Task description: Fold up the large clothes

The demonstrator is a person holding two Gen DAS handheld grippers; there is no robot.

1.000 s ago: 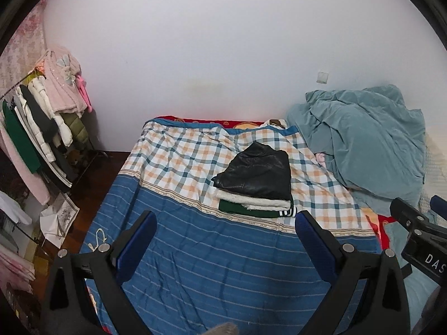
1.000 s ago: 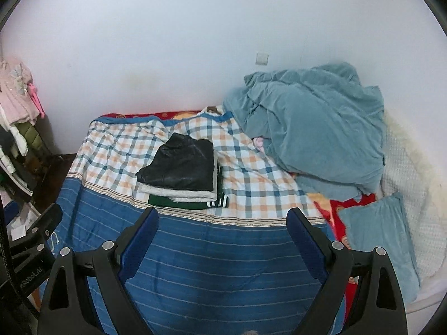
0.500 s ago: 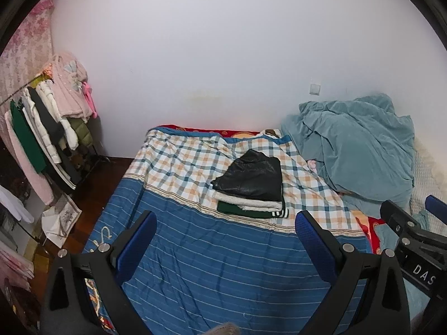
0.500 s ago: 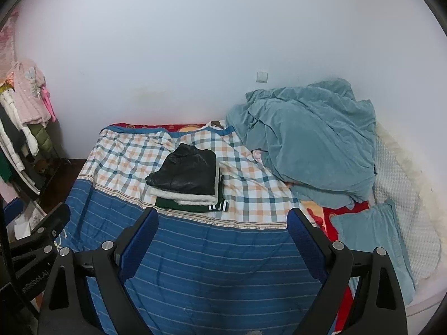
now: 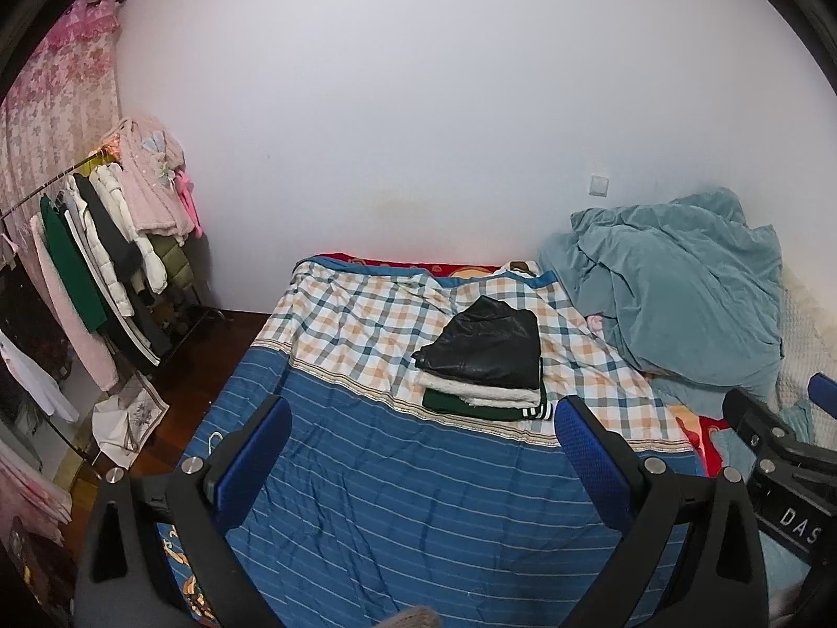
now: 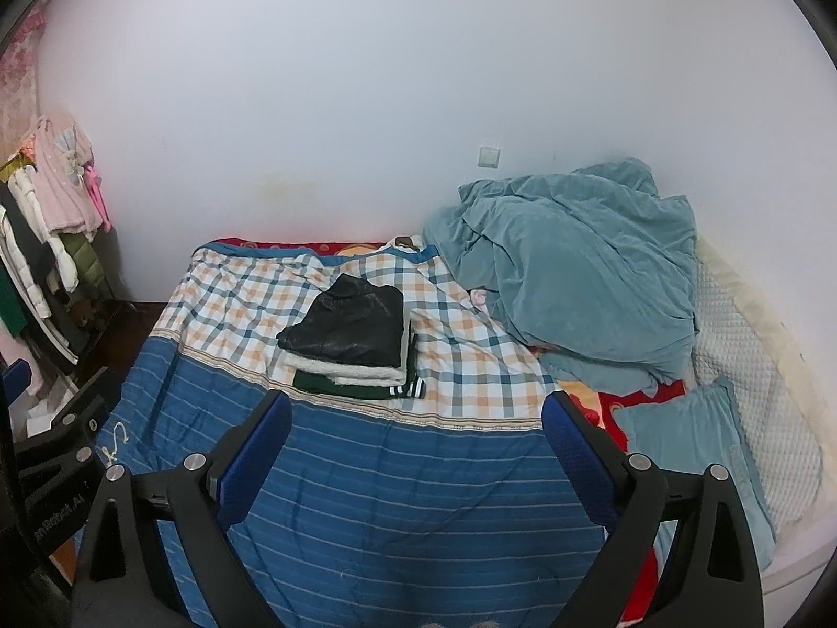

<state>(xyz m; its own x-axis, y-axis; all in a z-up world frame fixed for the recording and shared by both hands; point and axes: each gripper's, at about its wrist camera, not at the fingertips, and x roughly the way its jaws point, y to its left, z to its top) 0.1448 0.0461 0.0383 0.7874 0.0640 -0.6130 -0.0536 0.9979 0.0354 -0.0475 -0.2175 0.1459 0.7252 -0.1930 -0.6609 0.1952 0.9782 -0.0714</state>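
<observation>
Holding both grippers spread and empty above the blue quilt (image 5: 397, 502), I see the folded stack (image 5: 484, 361) ahead on the checked part, right of my left gripper (image 5: 423, 450), left of my right gripper (image 6: 416, 442), neither clearly nearer.

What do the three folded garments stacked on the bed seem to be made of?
Top black garment: probably leather or faux leather, given its glossy, wrinkled sheen. Middle white garment: looks like fleece or sherpa, with a thick, fuzzy, matte edge. Bottom green garment: seemingly a matte knit, with a white-striped ribbed cuff; little else shows, so that is uncertain.
</observation>
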